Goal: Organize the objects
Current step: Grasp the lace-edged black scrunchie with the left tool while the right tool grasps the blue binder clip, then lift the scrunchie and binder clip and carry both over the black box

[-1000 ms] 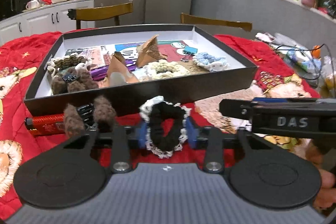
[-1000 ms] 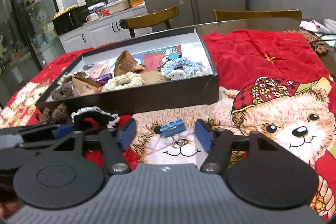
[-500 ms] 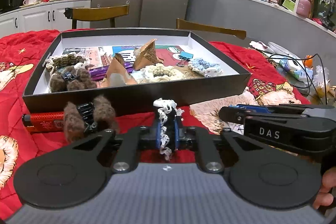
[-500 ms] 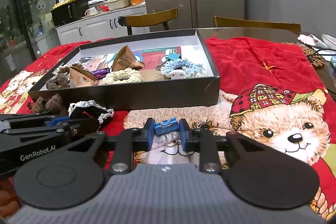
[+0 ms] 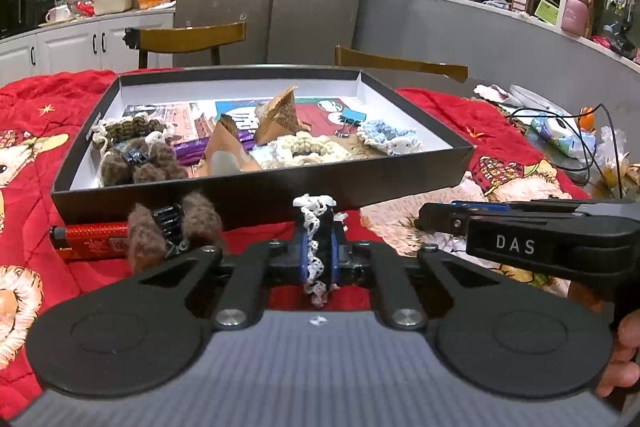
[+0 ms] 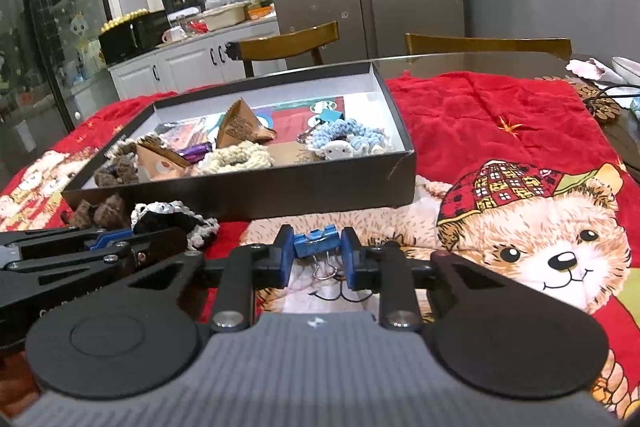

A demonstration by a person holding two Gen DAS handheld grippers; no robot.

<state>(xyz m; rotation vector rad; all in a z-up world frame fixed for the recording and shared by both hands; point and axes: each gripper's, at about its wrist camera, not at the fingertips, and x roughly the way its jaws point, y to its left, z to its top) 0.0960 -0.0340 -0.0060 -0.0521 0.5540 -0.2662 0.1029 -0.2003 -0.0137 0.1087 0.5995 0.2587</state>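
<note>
Left wrist view, lower centre: the left gripper (image 5: 318, 253) has its jaws clamped on the soft, light black scrunchie (image 5: 316, 227), squashing it flat, while in the right wrist view the right gripper (image 6: 316, 259) pinches the stiff, slippery blue binder clip (image 6: 316, 243) by its body, before the box (image 6: 280, 193).

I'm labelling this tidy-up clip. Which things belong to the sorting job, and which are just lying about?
In the job:
- black scrunchie, pinched in left gripper
- blue binder clip, pinched in right gripper
- black box
- brown hair clip
- red lighter

Lying about:
- cables
- chairs
</note>
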